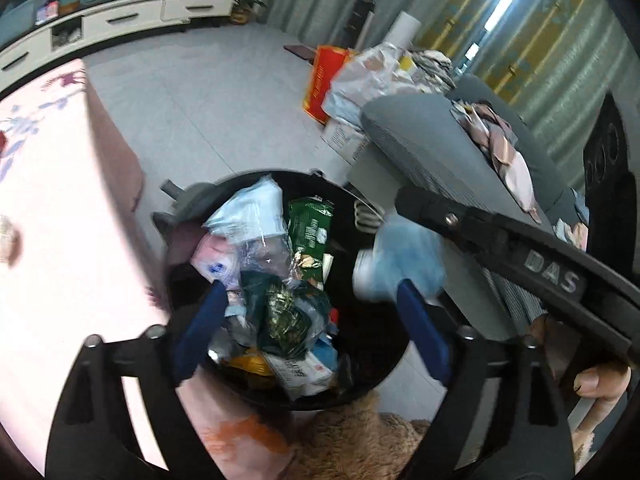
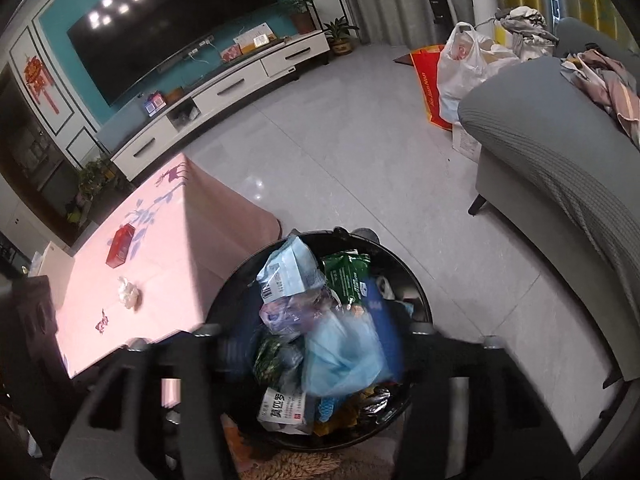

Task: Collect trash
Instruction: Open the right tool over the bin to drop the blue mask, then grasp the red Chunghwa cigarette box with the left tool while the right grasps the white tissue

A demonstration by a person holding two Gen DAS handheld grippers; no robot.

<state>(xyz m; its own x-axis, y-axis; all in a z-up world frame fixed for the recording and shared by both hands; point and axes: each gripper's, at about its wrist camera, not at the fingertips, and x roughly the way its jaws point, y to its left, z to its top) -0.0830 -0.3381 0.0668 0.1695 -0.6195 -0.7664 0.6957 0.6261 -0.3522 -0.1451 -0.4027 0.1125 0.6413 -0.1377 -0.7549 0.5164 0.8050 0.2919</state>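
Observation:
A black round trash bin (image 1: 372, 372) (image 2: 416, 292) stands on the floor, full of wrappers and bags. My left gripper (image 1: 312, 332) hangs open and empty right over it, its blue fingers (image 1: 200, 332) spread. My right gripper (image 2: 312, 348) is above the bin with a light blue plastic bag (image 2: 344, 352) between its blurred fingers; whether they still pinch it cannot be told. In the left wrist view the right gripper's black body (image 1: 520, 256) reaches in from the right with the blue bag (image 1: 400, 264) at its tip.
A table with a pink cloth (image 2: 160, 248) stands left of the bin, with a red box (image 2: 120, 246) and a crumpled white tissue (image 2: 129, 297) on it. A grey sofa (image 2: 560, 160) is to the right. Bags (image 2: 468, 68) lie farther back. A brown rug (image 1: 360, 440) lies under the bin.

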